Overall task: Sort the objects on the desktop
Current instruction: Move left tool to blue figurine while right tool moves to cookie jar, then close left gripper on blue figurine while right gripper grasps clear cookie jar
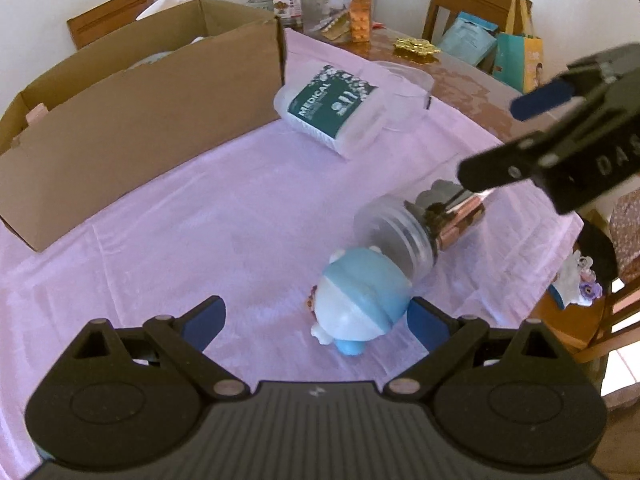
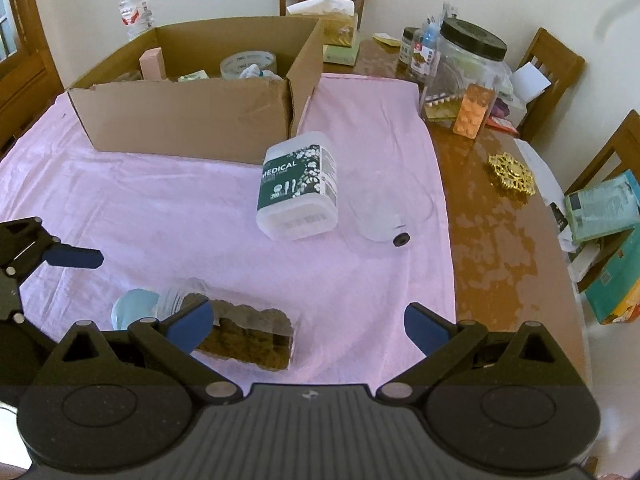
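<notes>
A clear jar with brown contents [image 1: 424, 220] lies on its side on the pink cloth [image 1: 200, 200], against a blue and white figurine [image 1: 360, 308]. My left gripper [image 1: 316, 320] is open just before the figurine, whose body lies between the fingers. My right gripper [image 2: 308, 322] is open and hovers over the jar [image 2: 248, 336]; it shows in the left wrist view [image 1: 500, 136]. A white "MEDICAL" tub [image 2: 300, 188] lies on its side beside a clear lidded container [image 2: 384, 208]. An open cardboard box [image 2: 192, 92] holds a tape roll [image 2: 248, 64] and other items.
The bare wooden table at the right carries a large clear jar with a black lid [image 2: 464, 68], an orange pack [image 2: 472, 110], a gold ornament [image 2: 512, 176] and small bottles. Teal boxes [image 2: 604, 208] and chairs stand at the right. A water bottle [image 2: 134, 6] is behind the box.
</notes>
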### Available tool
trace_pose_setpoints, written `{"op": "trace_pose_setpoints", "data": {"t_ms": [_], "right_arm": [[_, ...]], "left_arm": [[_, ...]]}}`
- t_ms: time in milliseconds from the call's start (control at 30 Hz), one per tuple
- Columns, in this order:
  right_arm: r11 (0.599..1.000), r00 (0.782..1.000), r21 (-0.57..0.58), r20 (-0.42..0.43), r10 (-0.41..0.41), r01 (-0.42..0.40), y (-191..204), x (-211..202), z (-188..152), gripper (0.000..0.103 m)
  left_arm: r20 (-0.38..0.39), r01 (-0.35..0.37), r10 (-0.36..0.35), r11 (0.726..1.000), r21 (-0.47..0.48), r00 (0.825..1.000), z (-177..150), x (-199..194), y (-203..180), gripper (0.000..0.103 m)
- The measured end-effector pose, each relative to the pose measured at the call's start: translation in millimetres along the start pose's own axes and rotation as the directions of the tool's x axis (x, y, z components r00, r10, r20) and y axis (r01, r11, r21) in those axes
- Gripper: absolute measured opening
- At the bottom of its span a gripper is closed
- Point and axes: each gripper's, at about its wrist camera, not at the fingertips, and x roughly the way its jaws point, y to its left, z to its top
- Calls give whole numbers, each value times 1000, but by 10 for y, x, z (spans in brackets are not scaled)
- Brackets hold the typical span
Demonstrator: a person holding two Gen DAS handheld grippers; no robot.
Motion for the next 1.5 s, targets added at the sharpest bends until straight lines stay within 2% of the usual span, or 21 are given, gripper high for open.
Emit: {"op": "trace_pose_setpoints", "data": {"t_ms": [300,633,700,867,1033,1167,1333,1400,1433,1500], "right_arm": [[999,999,26,-12,32,-31,-33,41,-32,103],[998,999,45,-15,42,-41,-20,51,-47,103],[998,999,51,-16,42,-41,-33,49,-45,103],[997,999,62,-24,39,-38,-51,59,-64,103],[997,999,74,-36,38,-36,-58,80,-99,103],[996,999,79,-39,34,-31,-61,79,-112,103],[996,999,88,-40,37,-33,-57,69,-124,103],[995,998,91,-43,41,-37,-50,73,-133,103],[995,998,92,-43,42,-38,-44,71,-139,103],[995,998,94,-44,42,-38,-35,63,-147,103]], "left_arm": [[4,-47,48,995,-86,999,41,40,281,97],[40,-25,27,998,-58,999,133,132,217,96],[42,-13,14,999,-43,999,152,156,197,94],[20,19,-18,1000,-18,1000,137,225,160,79],[44,31,-31,1000,2,999,95,210,150,79],[60,48,-49,998,29,997,90,188,147,67],[81,64,-69,997,53,994,77,181,141,64],[97,66,-71,997,50,993,73,177,140,57],[100,70,-74,996,50,992,76,175,137,49],[101,71,-77,996,56,992,81,172,127,45]]}}
